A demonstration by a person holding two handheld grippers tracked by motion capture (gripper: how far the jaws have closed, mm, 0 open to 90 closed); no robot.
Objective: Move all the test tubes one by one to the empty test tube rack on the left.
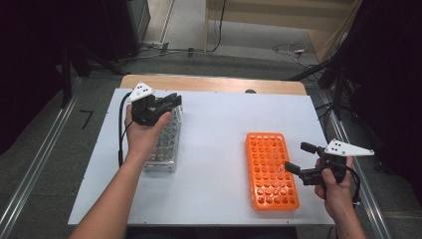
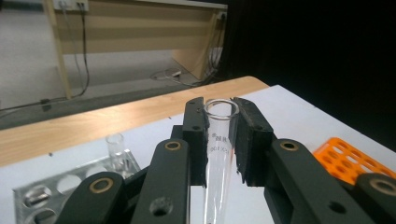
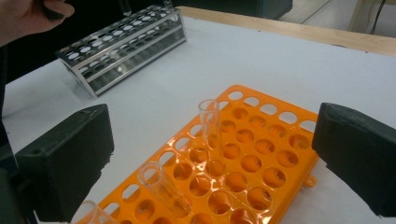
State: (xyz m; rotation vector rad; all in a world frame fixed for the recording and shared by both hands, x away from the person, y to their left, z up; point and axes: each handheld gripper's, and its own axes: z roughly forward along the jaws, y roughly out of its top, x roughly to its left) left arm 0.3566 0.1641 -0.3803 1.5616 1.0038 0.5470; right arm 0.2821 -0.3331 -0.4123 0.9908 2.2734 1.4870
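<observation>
My left gripper [image 1: 171, 102] [image 2: 220, 140] is shut on a clear glass test tube [image 2: 218, 154], held upright between its black pads just below the tube's rim. It hovers over the far end of the metal tube rack [image 1: 166, 142] [image 2: 51, 186] [image 3: 123, 46]. One more tube [image 2: 115, 151] stands in that rack. My right gripper [image 1: 298, 158] [image 3: 212, 154] is open beside the right edge of the orange rack [image 1: 271, 169] [image 3: 261, 158]. Between its wide jaws I see upright clear tubes [image 3: 210, 128] standing in the orange rack, with another tube [image 3: 161, 186] nearer.
The racks sit on a white board [image 1: 219, 129] laid over a wooden table [image 1: 214, 83]. Cables [image 1: 291, 50] lie on the floor beyond the table. Dark stands and curtains flank both sides.
</observation>
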